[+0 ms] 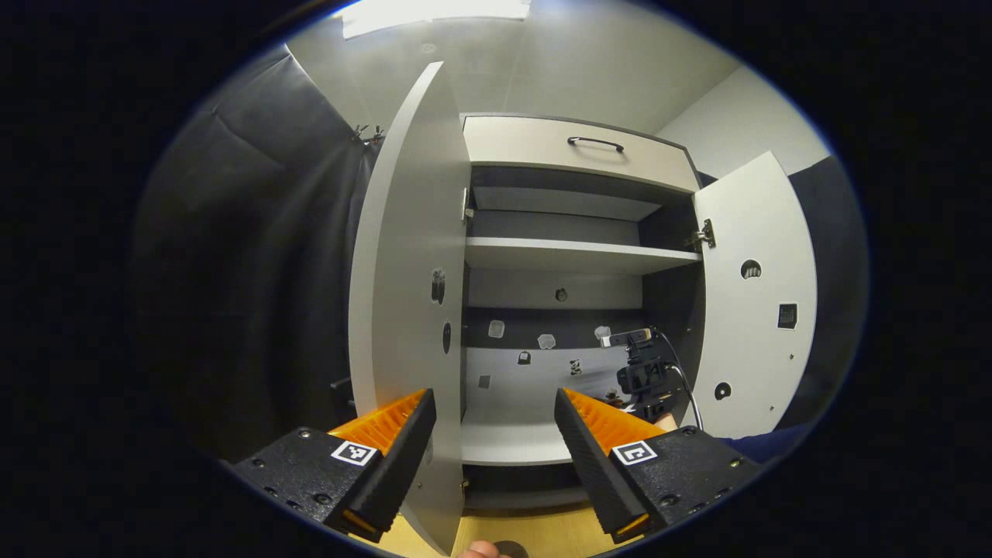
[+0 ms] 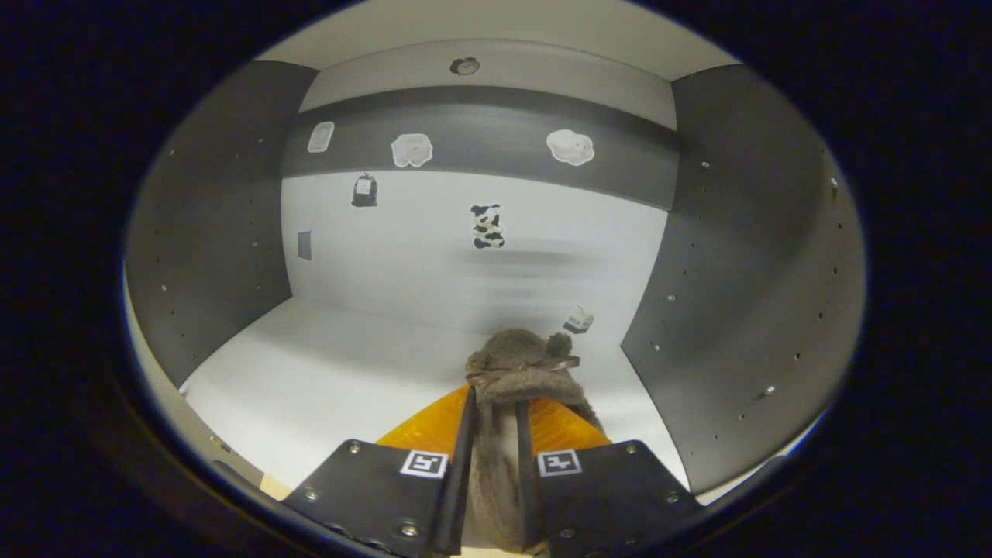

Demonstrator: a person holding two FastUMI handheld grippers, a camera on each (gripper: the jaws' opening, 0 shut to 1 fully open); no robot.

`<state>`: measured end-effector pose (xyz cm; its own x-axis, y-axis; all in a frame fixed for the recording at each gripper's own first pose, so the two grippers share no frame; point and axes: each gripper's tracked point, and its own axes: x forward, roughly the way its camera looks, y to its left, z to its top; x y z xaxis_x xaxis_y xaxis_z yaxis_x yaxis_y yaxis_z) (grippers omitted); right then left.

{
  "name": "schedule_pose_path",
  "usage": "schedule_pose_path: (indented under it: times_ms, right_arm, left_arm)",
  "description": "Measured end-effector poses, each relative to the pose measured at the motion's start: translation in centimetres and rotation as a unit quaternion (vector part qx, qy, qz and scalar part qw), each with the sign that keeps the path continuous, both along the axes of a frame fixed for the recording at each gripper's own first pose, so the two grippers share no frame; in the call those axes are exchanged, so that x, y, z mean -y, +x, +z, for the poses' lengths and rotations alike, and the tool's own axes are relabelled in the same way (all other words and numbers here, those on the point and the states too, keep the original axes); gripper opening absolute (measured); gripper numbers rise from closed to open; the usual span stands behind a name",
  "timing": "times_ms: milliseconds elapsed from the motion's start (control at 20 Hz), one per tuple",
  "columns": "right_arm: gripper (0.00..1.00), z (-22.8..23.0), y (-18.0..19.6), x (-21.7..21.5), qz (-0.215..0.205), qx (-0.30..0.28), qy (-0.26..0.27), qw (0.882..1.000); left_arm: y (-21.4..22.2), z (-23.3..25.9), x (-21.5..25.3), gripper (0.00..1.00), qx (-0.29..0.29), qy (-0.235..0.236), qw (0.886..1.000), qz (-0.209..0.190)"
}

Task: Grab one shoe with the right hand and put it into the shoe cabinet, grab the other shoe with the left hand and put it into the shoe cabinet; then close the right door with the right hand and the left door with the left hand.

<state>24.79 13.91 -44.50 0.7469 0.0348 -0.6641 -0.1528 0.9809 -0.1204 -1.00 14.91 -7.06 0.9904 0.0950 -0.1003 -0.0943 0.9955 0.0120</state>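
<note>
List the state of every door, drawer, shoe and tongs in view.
Left door: open.
Right door: open.
Drawer: shut.
Fuzzy shoe: clamped in the right tongs, inside the cabinet, above the bottom shelf.
Left tongs: open, empty.

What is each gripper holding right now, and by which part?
The right gripper pinches a furry brown shoe by its fuzzy upper edge. The left gripper is open, holding nothing.

Small stickers dot the back panel.
</note>
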Motion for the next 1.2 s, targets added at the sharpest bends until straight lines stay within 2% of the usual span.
schedule_pose_path:
  times_ms: [100, 250, 300, 450, 550, 650, 700, 750, 800, 900, 950, 1050, 1100, 1200]
  right_arm:
    - [0.28, 2.1, -1.3, 0.1, 0.002, 0.009, 0.01, 1.0]
    - [0.28, 7.4, -2.8, 0.1, 0.013, 0.053, 0.024, 0.998]
    - [0.32, 9.2, -3.6, -0.2, 0.013, 0.063, 0.038, 0.997]
    - [0.24, 14.6, -6.0, -0.5, 0.014, 0.093, 0.074, 0.993]
    - [0.28, 18.1, -7.7, -0.8, 0.022, 0.117, 0.087, 0.989]
    - [0.28, 21.3, -9.6, -0.7, 0.024, 0.142, 0.095, 0.985]
    - [0.31, 23.0, -10.3, -0.6, 0.025, 0.154, 0.097, 0.983]
    - [0.28, 24.5, -11.2, -0.4, 0.025, 0.167, 0.098, 0.981]
    - [0.24, 26.0, -11.9, -0.2, 0.026, 0.179, 0.099, 0.979]
    - [0.27, 28.5, -13.3, 0.0, 0.023, 0.199, 0.097, 0.975]
    - [0.24, 29.5, -14.0, 0.0, 0.025, 0.206, 0.097, 0.973]
    - [0.28, 31.5, -15.6, 0.1, 0.029, 0.216, 0.097, 0.971]
    - [0.24, 32.4, -16.2, 0.0, 0.031, 0.22, 0.099, 0.97]
    - [0.27, 34.4, -17.0, 0.4, 0.03, 0.233, 0.096, 0.967]
  left_arm:
    - [-0.1, -0.4, 0.2, 0.93, -0.006, 0.0, 1.0, -0.002]
    - [-0.1, -0.9, 0.6, 0.95, -0.01, 0.003, 1.0, -0.007]
    - [-0.1, -1.3, 0.9, 0.95, -0.014, 0.003, 1.0, -0.01]
    - [0.1, -3.1, 1.8, 0.95, -0.032, -0.003, 0.999, -0.019]
    - [0.1, -5.0, 2.7, 0.95, -0.048, -0.011, 0.998, -0.029]
    - [-0.1, -7.6, 3.7, 0.95, -0.072, -0.02, 0.996, -0.041]
    - [-0.1, -9.0, 3.7, 0.95, -0.085, -0.019, 0.995, -0.037]
    - [-0.2, -10.5, 3.4, 0.93, -0.096, -0.014, 0.995, -0.031]
    - [-0.2, -11.9, 3.2, 0.95, -0.104, -0.01, 0.994, -0.03]
    - [-0.6, -15.3, 3.1, 0.96, -0.127, -0.004, 0.991, -0.036]
    - [-1.2, -17.4, 3.1, 0.95, -0.149, -0.004, 0.988, -0.041]
    - [-2.5, -21.5, 2.6, 0.96, -0.185, -0.01, 0.982, -0.038]
    - [-3.1, -23.4, 2.5, 0.96, -0.199, -0.011, 0.979, -0.038]
    - [-4.7, -26.9, 2.2, 0.96, -0.226, -0.003, 0.973, -0.043]
